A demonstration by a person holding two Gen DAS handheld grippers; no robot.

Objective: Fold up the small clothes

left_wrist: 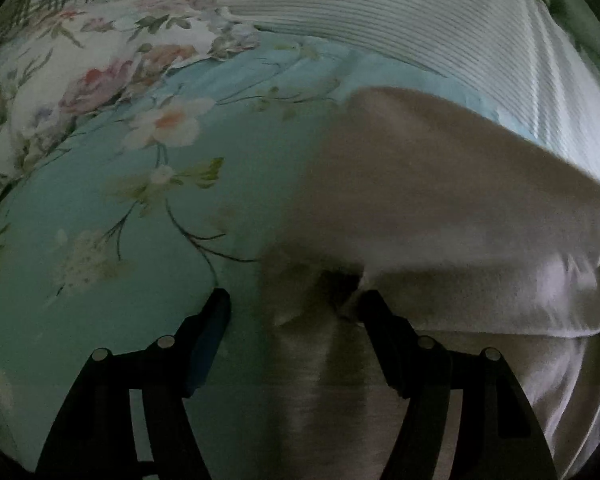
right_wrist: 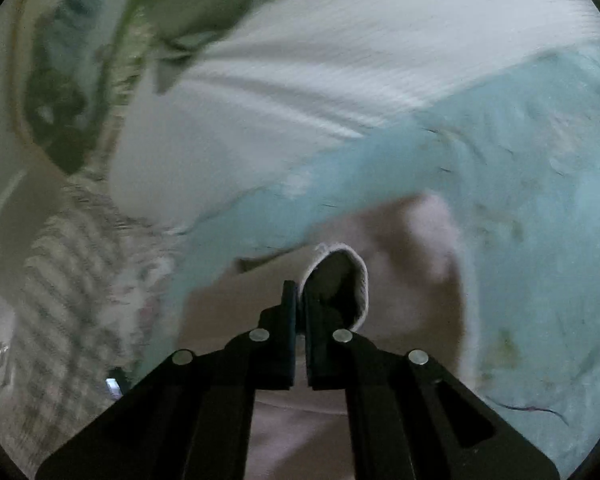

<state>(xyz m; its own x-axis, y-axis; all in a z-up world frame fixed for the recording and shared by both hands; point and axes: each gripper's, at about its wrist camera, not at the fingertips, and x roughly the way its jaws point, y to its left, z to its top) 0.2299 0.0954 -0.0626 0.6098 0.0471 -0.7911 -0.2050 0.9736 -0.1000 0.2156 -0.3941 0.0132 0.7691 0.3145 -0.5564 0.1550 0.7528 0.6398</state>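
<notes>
Between the pressed-together right tongs point(right_wrist: 298, 300) a looped hem of the pale pink garment point(right_wrist: 416, 256) is pinched; left tongs point(left_wrist: 294, 306) stand spread over it. It lies on the floral bed point(left_wrist: 120, 184), long axis running rightward, toward the white ribbed blanket point(left_wrist: 380, 12).

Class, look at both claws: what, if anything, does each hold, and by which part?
The right claw is shut on the pale pink garment, pinching a hemmed edge that loops up beside its tips. The left claw is open over the same garment, gripping nothing.

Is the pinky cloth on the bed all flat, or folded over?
Folded over, partly: the pinkish garment has a flap lying across itself, and the right gripper pinches a looped edge.
</notes>
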